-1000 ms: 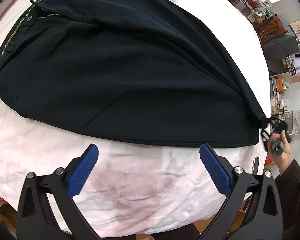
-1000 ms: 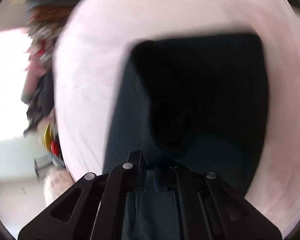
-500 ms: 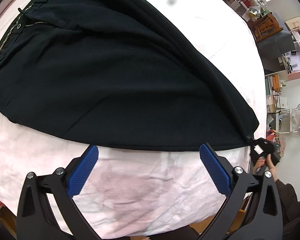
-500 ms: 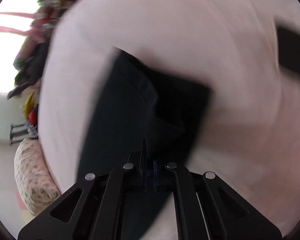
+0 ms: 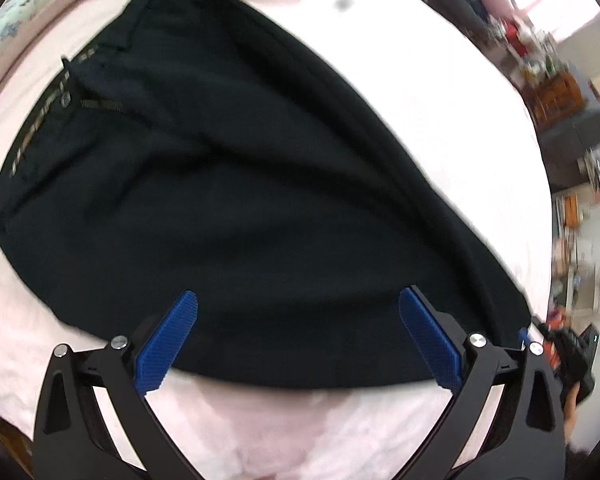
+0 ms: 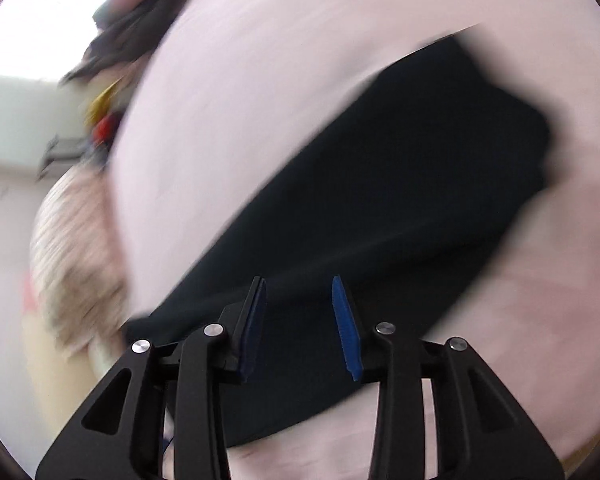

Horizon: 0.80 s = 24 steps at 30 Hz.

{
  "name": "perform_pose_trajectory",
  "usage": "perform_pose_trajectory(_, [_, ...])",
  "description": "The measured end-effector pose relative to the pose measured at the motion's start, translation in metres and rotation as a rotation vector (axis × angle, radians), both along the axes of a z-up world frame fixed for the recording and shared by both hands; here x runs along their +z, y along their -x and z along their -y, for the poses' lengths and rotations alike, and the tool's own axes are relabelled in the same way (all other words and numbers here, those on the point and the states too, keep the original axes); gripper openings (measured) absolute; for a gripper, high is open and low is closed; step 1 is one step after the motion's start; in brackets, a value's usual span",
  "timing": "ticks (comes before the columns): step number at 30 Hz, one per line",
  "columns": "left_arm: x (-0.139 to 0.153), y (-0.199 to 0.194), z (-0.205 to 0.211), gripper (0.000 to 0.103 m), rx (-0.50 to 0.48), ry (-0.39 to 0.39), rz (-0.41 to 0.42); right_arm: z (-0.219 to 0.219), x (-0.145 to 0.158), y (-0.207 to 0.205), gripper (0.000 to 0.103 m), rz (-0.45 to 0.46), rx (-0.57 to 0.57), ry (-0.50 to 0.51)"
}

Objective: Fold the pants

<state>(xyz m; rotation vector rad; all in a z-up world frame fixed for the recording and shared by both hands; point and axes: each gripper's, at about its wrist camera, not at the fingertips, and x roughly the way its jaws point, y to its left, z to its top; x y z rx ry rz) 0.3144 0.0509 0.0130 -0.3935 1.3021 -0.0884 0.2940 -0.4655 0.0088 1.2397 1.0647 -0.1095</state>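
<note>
A pale pink bedsheet (image 5: 268, 432) covers the bed and fills most of both wrist views, with cluttered furniture (image 5: 560, 92) blurred beyond its far right side. The black pants (image 5: 260, 208) are the landmark: they lie flat on the sheet, already doubled leg over leg, spreading across the middle of the left wrist view.

At the pants' left end sits the waistband (image 5: 40, 120), with its striped inner lining, a button and a short zip showing just beside it. A floral-patterned pillow (image 5: 28, 4) edges the frame beyond the waistband. Near the pants' front edge hovers the left gripper (image 5: 298, 340), its jaws spread wide with nothing between them; both blue fingertips (image 5: 168, 344) overlap the dark cloth in the picture, though contact cannot be told. From there the legs taper rightward to the hem end at the pants' far right, where the right gripper (image 5: 572, 356) appears small and blurred, just beside the cloth.

In the right wrist view, heavily motion-blurred, the pants (image 6: 380, 208) run diagonally away from the camera across the pink sheet (image 6: 280, 80). The right gripper (image 6: 300, 328) hangs over their near end with its jaws parted by a moderate gap and no fabric pinched between the blue pads (image 6: 346, 332). To the left of the pants, off the bed's edge, a patterned cushion (image 6: 76, 264) and dark bundled clothing (image 6: 128, 32) smear into the background.
</note>
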Motion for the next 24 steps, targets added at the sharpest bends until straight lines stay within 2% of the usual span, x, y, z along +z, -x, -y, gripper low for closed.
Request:
perform_pose_trajectory(4, [0.003,-0.031,-0.032,0.101,0.103,0.069,-0.013,-0.082,-0.031,-0.062,0.043,0.009,0.040,-0.321])
perform_pose_trajectory(7, [0.011,-0.031,-0.055,0.101,0.164,0.080,0.024,-0.132,-0.056,-0.100,0.043,-0.025,-0.053,-0.537])
perform_pose_trajectory(9, [0.016,-0.025,-0.067,0.101,0.178,0.061,0.045,-0.151,-0.065,-0.117,0.047,-0.059,-0.100,-0.602])
perform_pose_trajectory(10, [0.017,-0.022,-0.073,0.101,0.183,0.059,0.045,-0.160,-0.073,-0.127,0.049,-0.086,-0.136,-0.623])
perform_pose_trajectory(14, [0.017,-0.008,-0.092,0.101,0.217,0.065,0.033,-0.184,-0.083,-0.124,0.054,-0.187,-0.228,-0.587])
perform_pose_trajectory(16, [0.016,-0.003,-0.104,0.101,0.232,0.066,0.026,-0.191,-0.094,-0.124,0.054,-0.251,-0.263,-0.604])
perform_pose_trajectory(18, [0.015,0.003,-0.114,0.101,0.253,0.075,0.021,-0.194,-0.098,-0.116,0.055,-0.273,-0.283,-0.616])
perform_pose_trajectory(20, [0.016,0.005,-0.117,0.101,0.272,0.074,0.025,-0.194,-0.101,-0.120,0.055,-0.282,-0.305,-0.566])
perform_pose_trajectory(22, [0.017,0.007,-0.125,0.101,0.279,0.081,0.025,-0.189,-0.105,-0.115,0.055,-0.285,-0.336,-0.558])
perform_pose_trajectory(23, [0.019,0.008,-0.126,0.101,0.266,0.098,0.029,-0.188,-0.108,-0.115,0.053,-0.284,-0.345,-0.556])
perform_pose_trajectory(24, [0.020,0.007,-0.126,0.101,0.253,0.104,0.032,-0.186,-0.108,-0.115,0.034,-0.272,-0.342,-0.525])
